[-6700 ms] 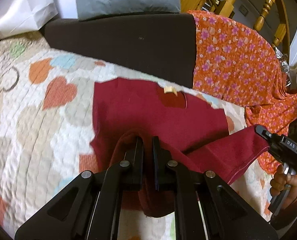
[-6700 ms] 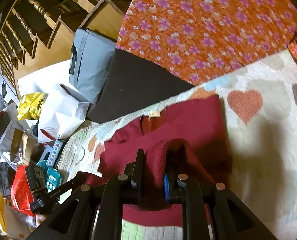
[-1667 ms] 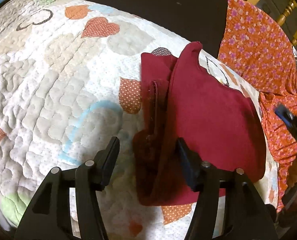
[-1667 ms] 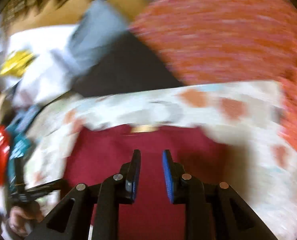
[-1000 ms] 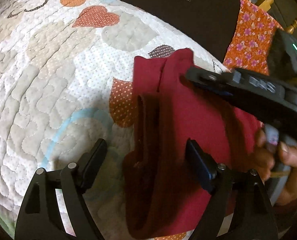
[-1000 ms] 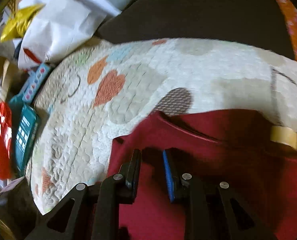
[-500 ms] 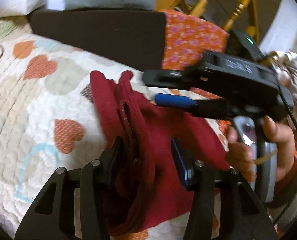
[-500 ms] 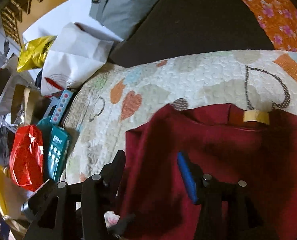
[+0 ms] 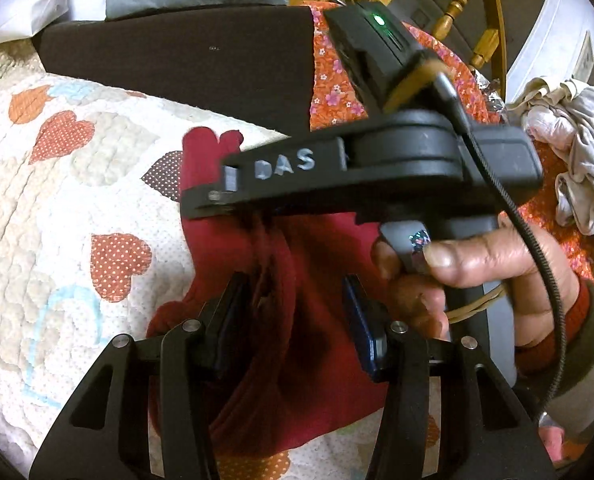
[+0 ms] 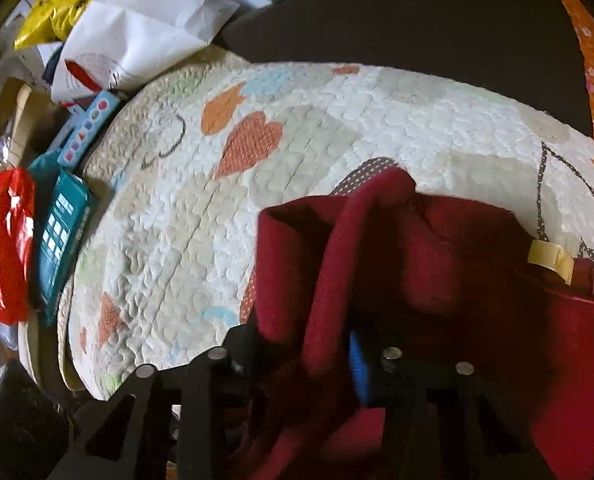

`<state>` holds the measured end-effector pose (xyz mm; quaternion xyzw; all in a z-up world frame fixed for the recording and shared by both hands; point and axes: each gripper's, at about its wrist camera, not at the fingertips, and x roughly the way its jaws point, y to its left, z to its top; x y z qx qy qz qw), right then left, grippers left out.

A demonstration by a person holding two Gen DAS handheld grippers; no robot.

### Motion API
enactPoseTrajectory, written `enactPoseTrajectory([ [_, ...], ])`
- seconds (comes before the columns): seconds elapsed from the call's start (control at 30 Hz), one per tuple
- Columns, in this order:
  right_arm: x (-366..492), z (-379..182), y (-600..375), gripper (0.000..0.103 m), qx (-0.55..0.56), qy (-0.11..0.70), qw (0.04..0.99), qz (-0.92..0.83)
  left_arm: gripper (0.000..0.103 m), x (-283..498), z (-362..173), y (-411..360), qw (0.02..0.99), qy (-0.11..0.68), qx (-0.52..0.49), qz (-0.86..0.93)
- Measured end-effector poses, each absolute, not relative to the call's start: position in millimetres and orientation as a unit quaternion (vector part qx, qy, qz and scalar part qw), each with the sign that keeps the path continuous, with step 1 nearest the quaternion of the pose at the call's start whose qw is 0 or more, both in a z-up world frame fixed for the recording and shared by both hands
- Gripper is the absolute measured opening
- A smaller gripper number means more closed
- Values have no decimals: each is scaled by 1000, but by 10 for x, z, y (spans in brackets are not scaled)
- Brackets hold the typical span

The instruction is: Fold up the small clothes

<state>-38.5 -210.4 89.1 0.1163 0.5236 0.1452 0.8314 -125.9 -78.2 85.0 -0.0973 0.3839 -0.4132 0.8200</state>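
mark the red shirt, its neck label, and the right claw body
red shirt (image 9: 309,364): left wrist view, bunched fold between the fingers.
neck label (image 10: 549,259): right wrist view, tan tab at collar.
right claw (image 9: 297,166): left wrist view, lettered side arm.

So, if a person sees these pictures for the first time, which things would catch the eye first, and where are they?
The dark red garment stands out first, bunched in folds on the white heart-patterned quilt, with fabric between the fingers of both grippers. In the left wrist view, the black right gripper, marked DAS, crosses the frame above the cloth, held by a bare hand. Beyond the quilt's left edge in the right wrist view lies a shiny red bag.
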Motion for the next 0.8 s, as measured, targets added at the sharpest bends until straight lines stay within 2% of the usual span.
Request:
enactPoseTrajectory([
  [0.03,-406,896,-2151,23,121,519,834,143,48,-1267,859,-796,820,382,-94,-415],
  [0.2,-561,991,-2296,18,126,499,847,133,48,-1375,923,-888,823,370,-69,-426],
  [0.4,-853,1199,-2548,16,136,466,866,117,48,-1497,1156,-760,783,337,-112,-510],
  [0.5,-1087,1342,-2801,15,140,446,878,104,55,-1580,1306,-636,773,300,-130,-544],
  [0.57,-1273,1432,-3026,15,144,435,884,89,56,-1589,1324,-607,773,292,-133,-546],
  [0.8,-1899,1547,-3765,15,153,420,894,31,56,-1500,1230,-885,779,323,-108,-526],
])
